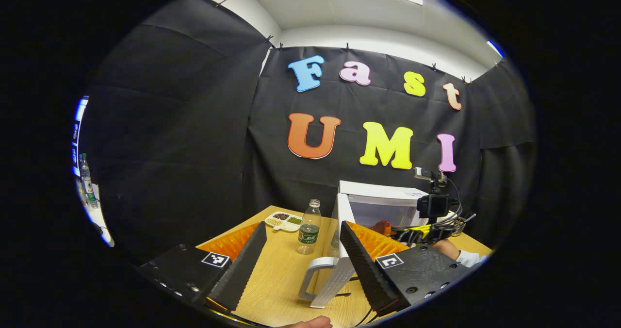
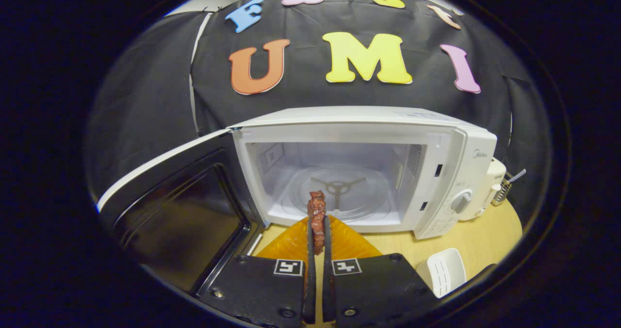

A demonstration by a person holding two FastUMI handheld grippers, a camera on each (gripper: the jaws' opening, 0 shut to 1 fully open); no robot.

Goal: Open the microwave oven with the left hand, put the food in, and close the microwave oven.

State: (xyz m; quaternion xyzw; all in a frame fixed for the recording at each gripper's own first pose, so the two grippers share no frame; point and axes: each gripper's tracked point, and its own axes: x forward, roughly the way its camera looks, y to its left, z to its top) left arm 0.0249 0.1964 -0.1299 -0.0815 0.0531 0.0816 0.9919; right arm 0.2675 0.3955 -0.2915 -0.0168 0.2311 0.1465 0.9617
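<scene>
Right hand-held gripper (image 2: 318,236) clamps the food (image 2: 317,216), aligned at 12 o'clock with the open microwave (image 2: 368,124) cavity. Left hand-held gripper (image 1: 303,240) wide, empty, clearing the door (image 2: 170,206).

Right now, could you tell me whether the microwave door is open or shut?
Open. In the right gripper view the microwave door is swung out to the left, exposing the cavity and its glass turntable.

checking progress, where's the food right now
In the right gripper view the food is pinched in the right tongs, just before the open microwave, not yet inside.
</scene>
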